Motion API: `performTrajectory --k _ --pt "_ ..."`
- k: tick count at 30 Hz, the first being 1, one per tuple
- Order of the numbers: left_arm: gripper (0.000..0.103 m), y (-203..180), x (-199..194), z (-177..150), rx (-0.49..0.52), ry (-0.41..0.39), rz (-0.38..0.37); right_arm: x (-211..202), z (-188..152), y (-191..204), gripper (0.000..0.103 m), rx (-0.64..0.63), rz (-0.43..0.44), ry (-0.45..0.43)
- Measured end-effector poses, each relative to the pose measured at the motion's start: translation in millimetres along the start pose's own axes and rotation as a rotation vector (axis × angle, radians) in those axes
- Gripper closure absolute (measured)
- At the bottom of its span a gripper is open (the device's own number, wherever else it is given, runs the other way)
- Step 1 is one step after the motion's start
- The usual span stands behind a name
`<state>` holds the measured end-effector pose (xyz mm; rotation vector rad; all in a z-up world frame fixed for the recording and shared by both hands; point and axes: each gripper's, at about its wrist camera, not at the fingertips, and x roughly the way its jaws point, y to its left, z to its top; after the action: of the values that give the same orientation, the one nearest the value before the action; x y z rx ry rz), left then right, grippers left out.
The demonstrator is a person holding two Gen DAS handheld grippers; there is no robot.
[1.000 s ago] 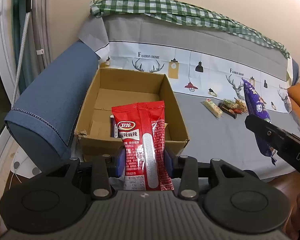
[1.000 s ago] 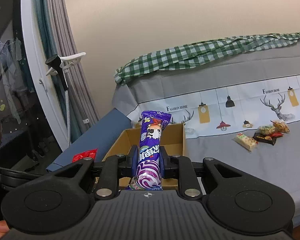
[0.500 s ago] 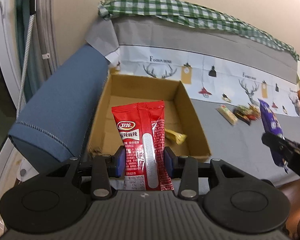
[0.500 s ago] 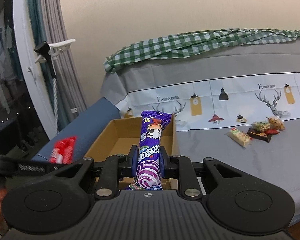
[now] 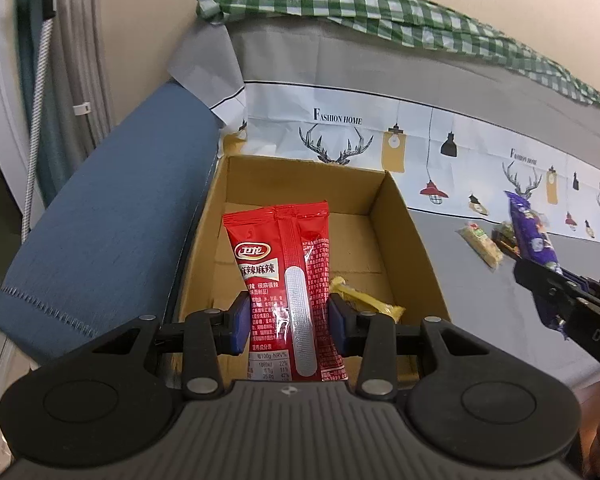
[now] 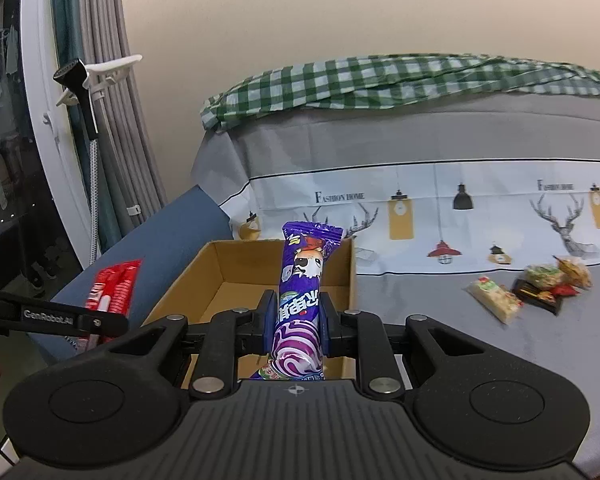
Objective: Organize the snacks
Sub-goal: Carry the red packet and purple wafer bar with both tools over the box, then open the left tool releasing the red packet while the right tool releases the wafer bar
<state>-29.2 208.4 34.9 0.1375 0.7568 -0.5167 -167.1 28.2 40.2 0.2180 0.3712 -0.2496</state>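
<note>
My left gripper [image 5: 288,322] is shut on a red snack packet [image 5: 286,280], held upright over the near part of an open cardboard box [image 5: 400,216]. A yellow wrapped snack [image 5: 366,300] lies on the box floor. My right gripper [image 6: 296,322] is shut on a purple snack packet [image 6: 302,292], upright above the same box [image 6: 188,280]. In the left wrist view the right gripper [image 5: 540,276] with its purple packet [image 5: 532,236] shows at the right edge. In the right wrist view the red packet [image 6: 112,296] shows at the left.
The box sits on a grey sofa cover [image 5: 480,304] next to a blue armrest [image 5: 112,216]. Several loose snacks [image 6: 532,288] lie on the seat to the right. A green checked cloth [image 6: 380,84] tops the backrest. Curtains [image 6: 112,120] hang at the left.
Both grippers have come closer to the box with their packets still held. The box now looks larger, and the yellow snack inside has come into sight.
</note>
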Motion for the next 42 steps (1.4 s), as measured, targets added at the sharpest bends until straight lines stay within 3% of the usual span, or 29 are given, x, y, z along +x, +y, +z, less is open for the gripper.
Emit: performTrajectory --k 9,22,23,25,26,27,29,32,42 --pt "0.059 1 71 25 -0.003 0.054 0.024 83 2 2 0.081 0.03 0.018 0.079" --pt "0.058 10 146 4 0.011 0.187 0.078 158 -27 -1 0.081 0.054 0.022 0.215" --pt "0.057 11 148 2 0.005 0.193 0.079 161 -28 -1 0.081 0.056 0.019 0.22" --pt "0.029 16 151 2 -0.037 0.194 0.093 168 -28 -5 0.079 0.073 0.023 0.232" --pt "0.005 18 149 3 -0.061 0.182 0.1 170 -28 -7 0.071 0.089 0.022 0.236" --pt "0.001 20 143 4 -0.078 0.132 0.096 171 -26 -10 0.045 0.115 0.021 0.237" --pt "0.001 24 128 4 -0.097 0.053 0.091 167 -21 -16 0.019 0.174 0.018 0.208" --pt "0.001 23 113 3 -0.074 0.042 0.113 152 -12 -20 0.018 0.186 0.042 0.136" --pt "0.001 10 45 -46 -0.072 0.098 0.127 64 -15 10 0.001 0.03 0.095 0.062"
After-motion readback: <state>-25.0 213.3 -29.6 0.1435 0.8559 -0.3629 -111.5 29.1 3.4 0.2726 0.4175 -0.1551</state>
